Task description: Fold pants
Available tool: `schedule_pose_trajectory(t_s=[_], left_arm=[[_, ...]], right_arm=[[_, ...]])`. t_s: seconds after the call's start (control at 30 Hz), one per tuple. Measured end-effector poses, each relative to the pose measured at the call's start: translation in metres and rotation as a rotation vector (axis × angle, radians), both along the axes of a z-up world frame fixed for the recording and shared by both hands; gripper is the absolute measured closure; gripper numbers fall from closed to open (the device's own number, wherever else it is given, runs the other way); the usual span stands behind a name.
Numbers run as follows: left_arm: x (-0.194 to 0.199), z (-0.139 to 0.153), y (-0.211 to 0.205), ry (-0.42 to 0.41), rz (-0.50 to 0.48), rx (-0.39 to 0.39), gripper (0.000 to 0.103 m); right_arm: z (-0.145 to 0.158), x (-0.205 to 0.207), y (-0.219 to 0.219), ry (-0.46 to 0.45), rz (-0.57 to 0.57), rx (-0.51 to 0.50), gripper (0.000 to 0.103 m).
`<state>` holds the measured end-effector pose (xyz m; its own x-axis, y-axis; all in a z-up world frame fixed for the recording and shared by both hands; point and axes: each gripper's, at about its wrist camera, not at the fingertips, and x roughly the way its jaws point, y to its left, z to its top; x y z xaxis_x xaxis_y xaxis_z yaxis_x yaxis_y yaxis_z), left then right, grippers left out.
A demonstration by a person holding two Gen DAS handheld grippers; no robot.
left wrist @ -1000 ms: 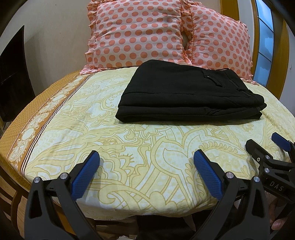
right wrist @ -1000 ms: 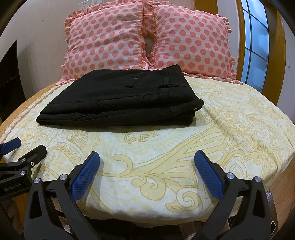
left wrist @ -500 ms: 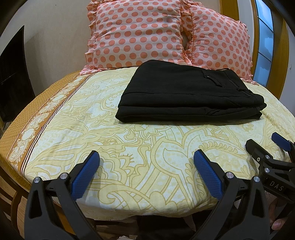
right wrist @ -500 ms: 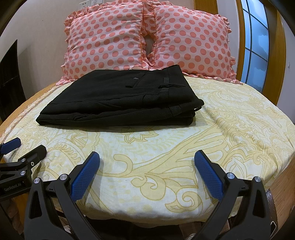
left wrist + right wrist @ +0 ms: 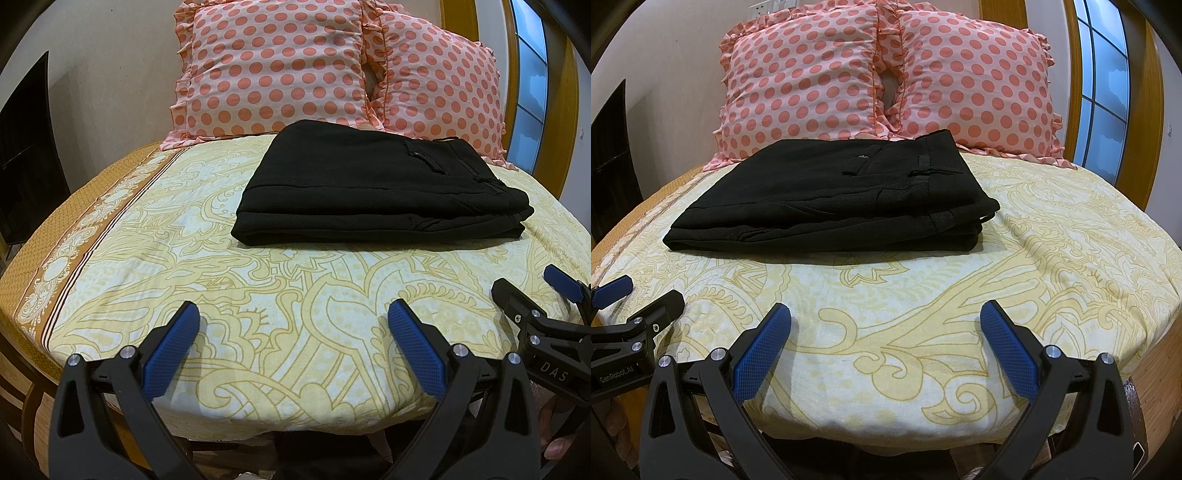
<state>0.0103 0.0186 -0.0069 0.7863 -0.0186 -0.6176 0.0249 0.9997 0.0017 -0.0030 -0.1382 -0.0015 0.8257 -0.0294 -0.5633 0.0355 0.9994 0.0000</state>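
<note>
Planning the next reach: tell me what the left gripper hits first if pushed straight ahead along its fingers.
Probably the folded black pants. The left gripper, jaws open and empty, points across bare bedsheet toward them. Depth is unclear; if angled downward, it would meet the sheet first.

A bed [image 5: 207, 280] carries everything, covered by a pale yellow sheet with gold paisley scrolls and an orange patterned border along its 9 o'clock edge. Folded black pants [image 5: 373, 192] lie flat on the sheet toward 12 o'clock. Just behind them, two pink polka-dot pillows [image 5: 886, 77] stand side by side, touching each other
</note>
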Motion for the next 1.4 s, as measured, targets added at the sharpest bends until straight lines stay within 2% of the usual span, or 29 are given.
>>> schedule_pose_trajectory(t_s=[1.4], left_arm=[[0.0023, 0.0021, -0.0001, 0.009, 0.001, -0.002, 0.002]], right_arm=[[-0.0001, -0.0008, -0.0007, -0.006, 0.0, 0.0, 0.001]])
